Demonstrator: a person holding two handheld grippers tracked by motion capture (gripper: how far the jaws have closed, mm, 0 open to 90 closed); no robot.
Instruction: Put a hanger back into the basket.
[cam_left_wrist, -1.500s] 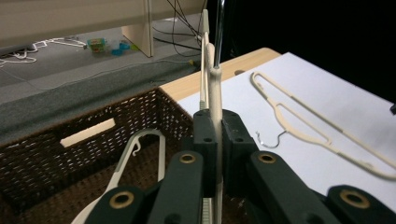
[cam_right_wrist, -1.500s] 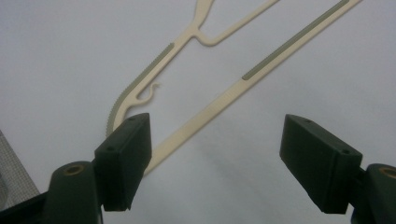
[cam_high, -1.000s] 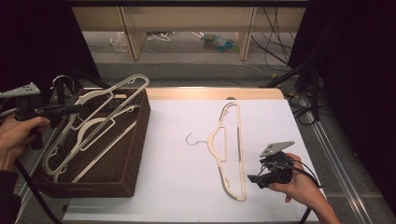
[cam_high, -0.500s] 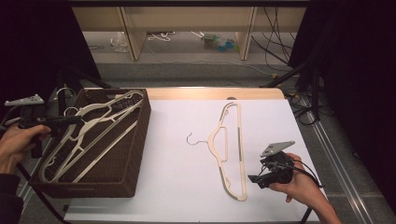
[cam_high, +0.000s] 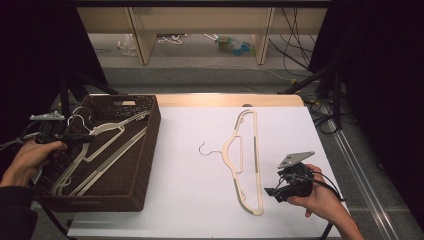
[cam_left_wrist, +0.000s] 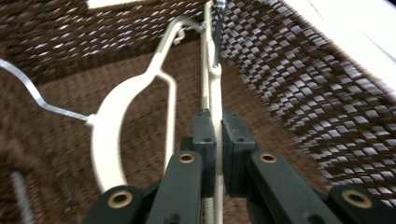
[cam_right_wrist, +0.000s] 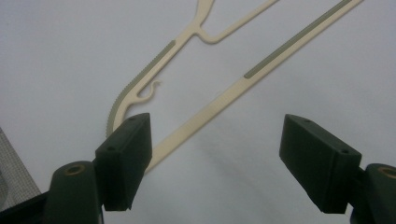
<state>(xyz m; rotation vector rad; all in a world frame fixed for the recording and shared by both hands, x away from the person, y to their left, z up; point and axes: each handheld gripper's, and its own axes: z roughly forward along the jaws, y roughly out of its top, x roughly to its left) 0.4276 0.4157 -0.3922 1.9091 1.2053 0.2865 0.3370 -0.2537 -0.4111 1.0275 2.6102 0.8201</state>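
left tongs (cam_left_wrist: 215, 154) clamp hanger (cam_left_wrist: 209, 93), now lower in basket (cam_high: 145, 150) | right tongs (cam_right_wrist: 217, 163) open, unmoved

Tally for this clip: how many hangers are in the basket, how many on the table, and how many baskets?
Hangers in the basket: 2, one clamped by the left gripper
Hanger on the table: 1
Woven baskets: 1
Total: 4 things

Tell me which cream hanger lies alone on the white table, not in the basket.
It is the hanger on the table, flat before the open right tongs. The other hangers lie in the brown basket.
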